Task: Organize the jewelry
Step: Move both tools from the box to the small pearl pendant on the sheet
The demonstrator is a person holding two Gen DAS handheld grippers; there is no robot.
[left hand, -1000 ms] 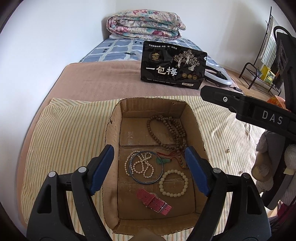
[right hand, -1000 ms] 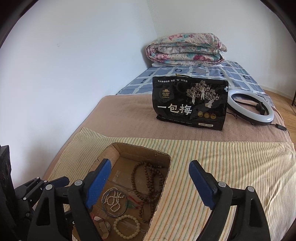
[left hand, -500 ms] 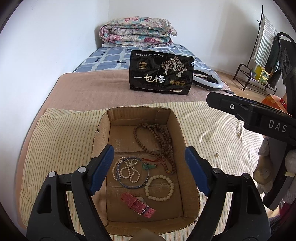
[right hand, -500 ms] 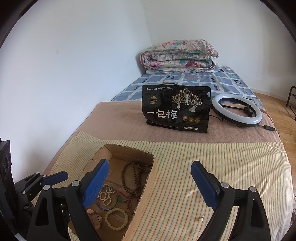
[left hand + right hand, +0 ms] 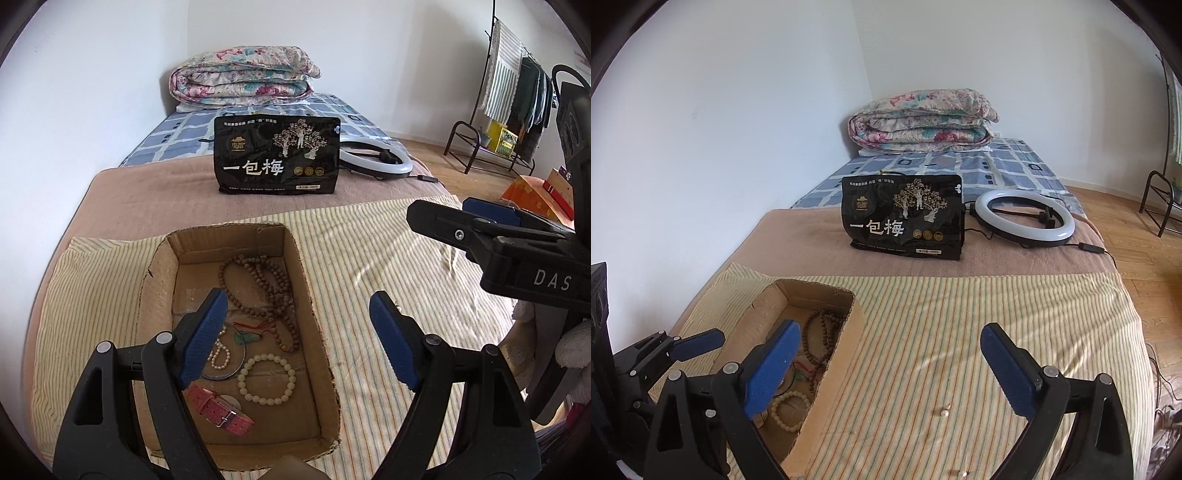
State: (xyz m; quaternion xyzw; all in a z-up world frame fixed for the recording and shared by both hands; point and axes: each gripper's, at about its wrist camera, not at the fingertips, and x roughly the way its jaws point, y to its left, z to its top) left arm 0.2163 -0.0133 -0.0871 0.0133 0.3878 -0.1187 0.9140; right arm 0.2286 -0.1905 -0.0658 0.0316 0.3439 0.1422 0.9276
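Note:
An open cardboard box (image 5: 155,280) lies on a striped cloth. In it are a long brown bead necklace (image 5: 266,280), a cream bead bracelet (image 5: 266,378), a small white bead string inside a blue bangle (image 5: 221,354), a green pendant on red cord (image 5: 245,338) and a pink watch strap (image 5: 218,408). My left gripper (image 5: 295,336) is open and empty above the box's near right side. My right gripper (image 5: 890,365) is open and empty over the cloth right of the box (image 5: 842,354). Small pale earrings (image 5: 943,411) lie on the cloth.
A black snack bag (image 5: 277,162) stands on the brown blanket behind the box, with a ring light (image 5: 376,160) beside it. A folded floral quilt (image 5: 243,77) lies at the bed's far end. A clothes rack (image 5: 509,122) stands at the right.
Both grippers have pulled back and up from the box; the left one has shifted right, so the box now sits to its left. Both stay open and empty.

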